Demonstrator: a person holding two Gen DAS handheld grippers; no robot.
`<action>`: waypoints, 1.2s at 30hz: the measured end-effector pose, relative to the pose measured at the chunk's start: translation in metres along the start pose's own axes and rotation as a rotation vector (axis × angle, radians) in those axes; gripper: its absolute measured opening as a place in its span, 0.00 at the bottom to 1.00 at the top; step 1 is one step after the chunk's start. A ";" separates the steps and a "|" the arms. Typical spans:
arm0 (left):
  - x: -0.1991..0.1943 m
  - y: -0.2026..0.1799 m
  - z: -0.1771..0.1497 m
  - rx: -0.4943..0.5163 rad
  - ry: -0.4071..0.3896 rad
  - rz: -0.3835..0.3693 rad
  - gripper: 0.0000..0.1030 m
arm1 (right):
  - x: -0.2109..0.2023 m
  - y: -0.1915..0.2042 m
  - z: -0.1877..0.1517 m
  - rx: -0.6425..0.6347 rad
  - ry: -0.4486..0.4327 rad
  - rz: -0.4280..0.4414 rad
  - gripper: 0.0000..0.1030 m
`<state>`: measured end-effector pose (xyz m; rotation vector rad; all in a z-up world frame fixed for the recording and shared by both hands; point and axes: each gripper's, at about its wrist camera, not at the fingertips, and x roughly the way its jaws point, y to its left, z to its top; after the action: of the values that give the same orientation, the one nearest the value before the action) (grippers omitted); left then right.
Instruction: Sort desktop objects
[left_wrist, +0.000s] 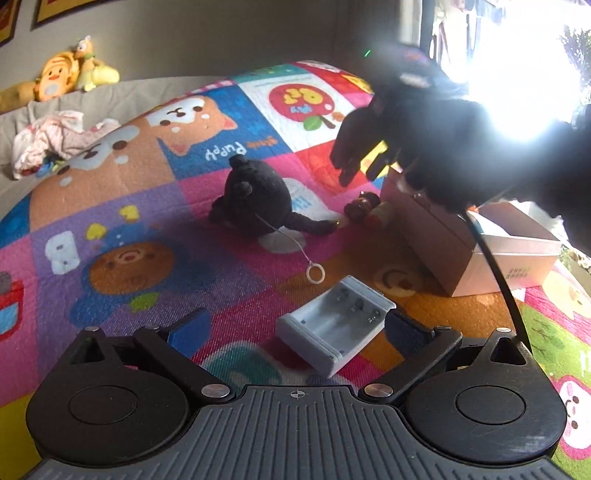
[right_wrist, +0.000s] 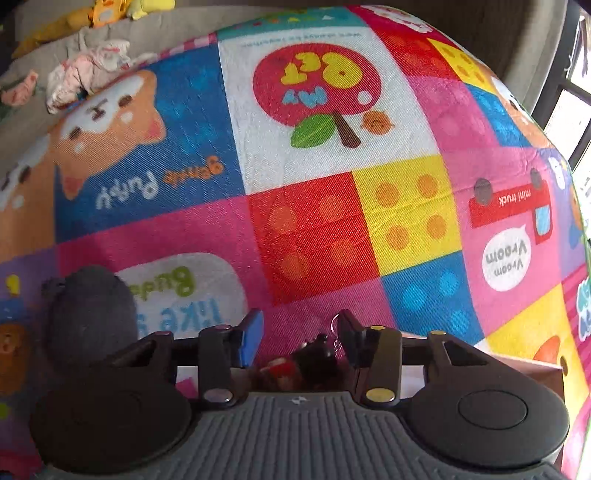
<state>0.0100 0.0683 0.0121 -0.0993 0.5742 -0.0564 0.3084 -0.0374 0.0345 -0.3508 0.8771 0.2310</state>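
A grey battery holder (left_wrist: 334, 330), an open tray with empty cell slots showing small spring contacts, is lying on the patchwork play mat (left_wrist: 155, 229), tilted diagonally and sitting just ahead of the left tool (left_wrist: 295, 328). That tool is standing with its fingers wide apart, the holder lying between them and touching neither pad. Farther off, a black plush toy (left_wrist: 258, 195) is lying on its side, a thin cord ending in a white ring (left_wrist: 315, 274) trailing from it. A small brown and red figure (left_wrist: 364, 208) is resting beside an open cardboard box (left_wrist: 461, 254). In the left wrist view the right tool (left_wrist: 362, 162) is hanging above that figure, dark against window glare. In the right wrist view its fingers are standing narrowly apart around the figure; whether the pads are pressing on it cannot be told.
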 end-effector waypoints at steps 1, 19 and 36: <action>0.000 0.001 0.000 -0.006 0.000 -0.004 1.00 | 0.008 0.003 0.001 -0.010 0.021 -0.011 0.26; -0.002 0.000 0.000 -0.003 -0.004 0.008 1.00 | -0.088 0.022 -0.112 -0.146 0.226 0.421 0.19; -0.012 -0.019 -0.005 0.058 0.057 0.072 1.00 | -0.154 0.005 -0.234 -0.225 -0.201 0.256 0.54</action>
<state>-0.0032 0.0497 0.0167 -0.0207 0.6323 -0.0055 0.0459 -0.1322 0.0164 -0.4163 0.6968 0.5954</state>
